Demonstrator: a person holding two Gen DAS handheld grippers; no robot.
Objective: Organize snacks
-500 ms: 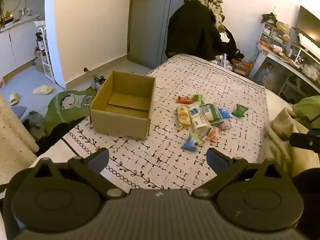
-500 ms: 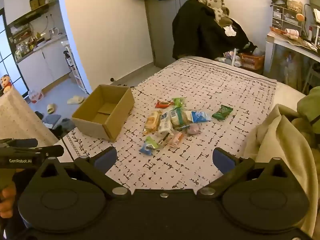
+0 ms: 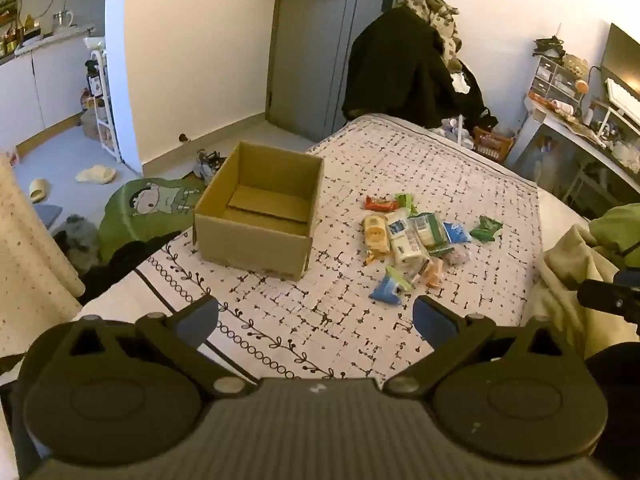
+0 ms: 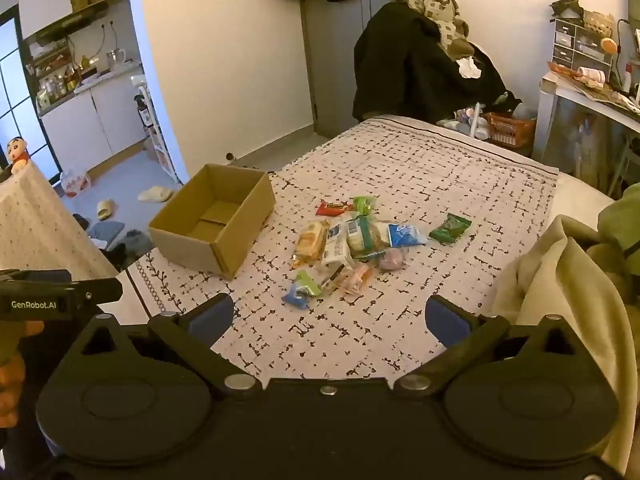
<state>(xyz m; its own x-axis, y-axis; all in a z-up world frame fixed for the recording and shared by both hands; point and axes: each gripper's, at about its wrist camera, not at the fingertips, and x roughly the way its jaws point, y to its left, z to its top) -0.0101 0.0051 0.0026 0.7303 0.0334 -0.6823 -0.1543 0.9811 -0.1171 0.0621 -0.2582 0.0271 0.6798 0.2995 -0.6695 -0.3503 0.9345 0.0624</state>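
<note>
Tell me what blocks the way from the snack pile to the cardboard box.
Nothing visible does. Only bare patterned bedspread lies between the snack pile and the cardboard box, whose top is open and which looks empty.

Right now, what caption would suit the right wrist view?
Open right gripper poised above a patterned bedspread, facing loose snack packets beside an empty brown cardboard box.

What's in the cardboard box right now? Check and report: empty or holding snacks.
Empty. The cardboard box stands open-topped, and only its bare bottom flaps show inside; the snacks all lie beside it on the bedspread.
</note>
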